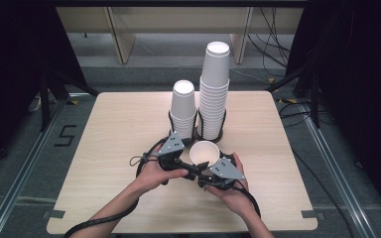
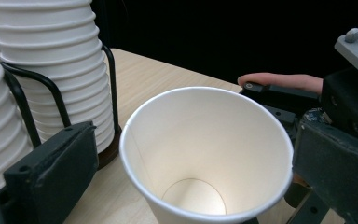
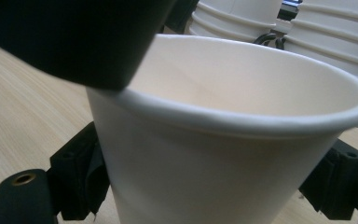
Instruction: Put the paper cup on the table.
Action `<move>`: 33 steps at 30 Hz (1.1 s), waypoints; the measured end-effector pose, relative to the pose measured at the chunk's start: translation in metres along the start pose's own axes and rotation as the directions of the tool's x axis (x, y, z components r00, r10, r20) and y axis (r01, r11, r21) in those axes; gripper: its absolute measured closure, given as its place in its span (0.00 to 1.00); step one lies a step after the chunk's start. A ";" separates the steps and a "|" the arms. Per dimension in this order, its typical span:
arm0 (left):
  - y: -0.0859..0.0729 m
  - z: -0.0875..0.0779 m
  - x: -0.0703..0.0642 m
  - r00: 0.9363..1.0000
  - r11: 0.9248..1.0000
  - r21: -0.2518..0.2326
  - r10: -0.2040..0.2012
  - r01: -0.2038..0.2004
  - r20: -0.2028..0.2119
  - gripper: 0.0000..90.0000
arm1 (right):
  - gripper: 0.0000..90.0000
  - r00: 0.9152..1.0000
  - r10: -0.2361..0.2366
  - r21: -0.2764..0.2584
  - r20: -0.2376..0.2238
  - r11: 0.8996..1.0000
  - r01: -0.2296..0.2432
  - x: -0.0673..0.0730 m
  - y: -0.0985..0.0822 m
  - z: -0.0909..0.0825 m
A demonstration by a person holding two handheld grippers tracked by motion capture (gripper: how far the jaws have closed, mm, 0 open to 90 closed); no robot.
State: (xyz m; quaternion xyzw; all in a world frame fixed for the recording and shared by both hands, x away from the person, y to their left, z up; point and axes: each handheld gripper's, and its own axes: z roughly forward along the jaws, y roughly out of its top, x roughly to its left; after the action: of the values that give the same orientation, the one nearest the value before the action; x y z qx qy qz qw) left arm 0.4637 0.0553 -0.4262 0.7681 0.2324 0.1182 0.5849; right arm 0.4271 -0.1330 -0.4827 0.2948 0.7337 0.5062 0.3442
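A single white paper cup [image 1: 204, 152] sits low over the table, its mouth tipped toward me, between both grippers. My right gripper [image 1: 206, 176] comes in from the right. In the right gripper view its black pads [image 3: 81, 177] press both sides of the cup [image 3: 205, 177] below the rim. My left gripper [image 1: 184, 163] reaches in from the left. In the left gripper view the cup [image 2: 205, 140] stands between the jaws, and the left finger [image 2: 51, 172] keeps a gap from the cup wall. The cup is empty inside.
Behind the cup stand a short stack of cups [image 1: 184, 106] and a taller stack [image 1: 215, 89], each in a black wire holder [image 1: 222, 130]. The wooden table [image 1: 119, 129] has bare room left and right. Dark curtains and cables flank the table.
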 end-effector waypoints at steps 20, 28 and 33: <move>-0.004 0.009 0.000 1.000 0.998 0.064 0.001 -0.002 0.015 0.00 | 0.17 0.999 -0.009 0.008 -0.031 1.000 0.010 0.006 0.004 0.001; -0.005 0.013 0.000 1.000 0.997 0.074 0.002 -0.003 0.021 0.00 | 0.17 1.000 0.001 0.009 -0.030 1.000 -0.001 0.007 0.005 0.000; -0.007 0.015 0.001 1.000 0.997 0.078 -0.003 0.001 0.026 0.00 | 0.17 0.999 -0.001 0.007 -0.040 1.000 0.001 0.007 0.005 0.001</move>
State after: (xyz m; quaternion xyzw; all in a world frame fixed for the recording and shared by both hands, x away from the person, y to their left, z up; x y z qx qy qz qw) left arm 0.4696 0.0447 -0.4375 0.7917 0.2299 0.0983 0.5574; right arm 0.4238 -0.1253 -0.4802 0.2855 0.7423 0.5094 0.3287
